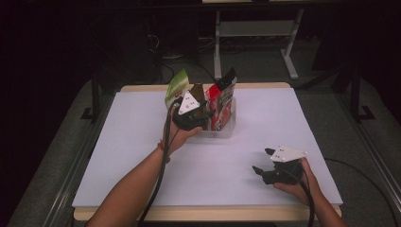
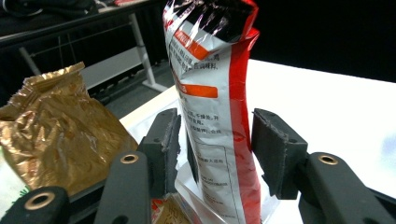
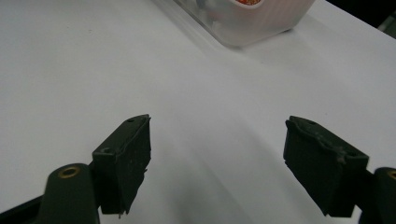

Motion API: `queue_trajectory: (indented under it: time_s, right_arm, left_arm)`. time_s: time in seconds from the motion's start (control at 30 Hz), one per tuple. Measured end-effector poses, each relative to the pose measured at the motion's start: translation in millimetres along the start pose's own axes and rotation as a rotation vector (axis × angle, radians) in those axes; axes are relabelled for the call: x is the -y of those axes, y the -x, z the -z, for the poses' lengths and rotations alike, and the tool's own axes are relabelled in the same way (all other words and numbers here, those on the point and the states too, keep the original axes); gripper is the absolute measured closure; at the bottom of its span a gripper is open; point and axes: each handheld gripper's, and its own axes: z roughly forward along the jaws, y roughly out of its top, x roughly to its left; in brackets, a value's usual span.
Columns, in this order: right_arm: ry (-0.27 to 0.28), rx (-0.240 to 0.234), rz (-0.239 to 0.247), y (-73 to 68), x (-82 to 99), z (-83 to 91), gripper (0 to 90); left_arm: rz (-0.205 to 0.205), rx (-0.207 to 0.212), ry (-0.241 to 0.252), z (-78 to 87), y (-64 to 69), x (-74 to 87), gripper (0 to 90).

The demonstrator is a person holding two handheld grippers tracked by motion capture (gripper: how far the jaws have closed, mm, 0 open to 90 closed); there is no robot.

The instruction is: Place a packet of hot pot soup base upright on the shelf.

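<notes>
Three snack bags stand upright in a clear plastic tub in the upper middle of the high view: a green and white bag at the left, a crumpled gold bag in the middle, and a red and white bag with a black top at the right. The red and white bag carries an orange bar and rows of small printed characters, too fine to read; no brand name can be made out on any bag.

In the left gripper view that bag rises at centre frame between the pads of the left tongs. The left pad lies at or just beside the bag's edge, the right pad stands off it with a gap, so the tongs are apart rather than clamped.

Lower right in the high view, the right tongs rest low over the white desk, spread wide with nothing between them, well apart from the tub.
</notes>
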Motion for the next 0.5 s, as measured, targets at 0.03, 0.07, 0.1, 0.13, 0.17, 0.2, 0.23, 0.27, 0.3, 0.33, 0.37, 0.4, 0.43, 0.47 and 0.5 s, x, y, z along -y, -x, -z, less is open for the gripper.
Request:
queue_trajectory:
  time_s: [0.03,0.07,0.1,0.13,0.17,0.2,0.23,0.27,0.3,0.33,0.37,0.4,0.43,0.47,0.5]
  right_arm:
    - [0.0,0.002,0.001,0.0,-0.1,-0.1,22.3]
    - [-0.002,0.002,0.0,-0.1,-0.2,-0.1,22.3]
    - [-0.003,0.003,0.003,-0.3,-0.5,0.1,22.4]
    - [-0.002,0.004,0.004,-0.5,-0.7,0.4,22.4]
    - [-0.001,0.005,0.004,-0.7,-0.9,0.4,22.4]
    - [-0.001,0.005,0.006,-0.8,-1.0,0.4,22.4]
    - [0.0,0.004,0.006,-1.0,-1.2,0.2,22.4]
    - [0.0,0.004,0.005,-1.1,-1.4,-0.1,22.5]
    - [-0.003,0.004,0.004,-1.5,-1.5,-0.3,22.5]
    - [-0.005,0.004,0.006,-1.9,-1.7,-0.4,22.4]
    - [-0.005,0.003,0.007,-2.0,-1.8,-0.5,22.4]
    - [-0.005,0.003,0.008,-2.1,-1.9,-0.6,22.5]
    - [-0.004,0.003,0.008,-2.1,-2.0,-0.7,22.4]
    - [-0.004,0.003,0.007,-2.1,-2.0,-0.7,22.5]
    - [-0.005,0.003,0.007,-2.2,-1.9,-0.8,22.5]
  left_arm:
    - [0.001,0.004,0.0,1.1,-0.4,0.1,50.2]
    - [0.002,0.011,0.002,2.9,-0.9,0.3,50.0]
    - [-0.002,0.013,-0.001,4.5,-1.2,0.6,49.6]
    - [-0.008,0.007,-0.004,5.8,-1.2,1.0,49.3]
    - [-0.017,0.008,-0.009,7.2,-1.6,1.4,48.8]
    - [-0.012,0.014,-0.011,8.4,-1.6,2.0,48.3]
    - [-0.015,0.017,-0.012,9.8,-2.0,2.5,47.5]
    - [-0.019,0.018,-0.013,11.2,-2.1,2.8,47.0]
    - [-0.016,0.022,-0.013,12.4,-1.9,3.2,46.8]
    - [-0.017,0.024,-0.013,13.9,-1.9,3.4,46.1]
    - [-0.025,0.028,-0.014,15.2,-2.3,3.6,45.7]
    - [-0.022,0.03,-0.015,16.4,-2.0,4.0,44.9]
    - [-0.02,0.036,-0.015,17.6,-1.9,4.4,44.4]
    - [-0.023,0.041,-0.02,19.1,-1.8,4.8,43.9]
    - [-0.026,0.042,-0.02,20.4,-1.3,5.3,43.5]
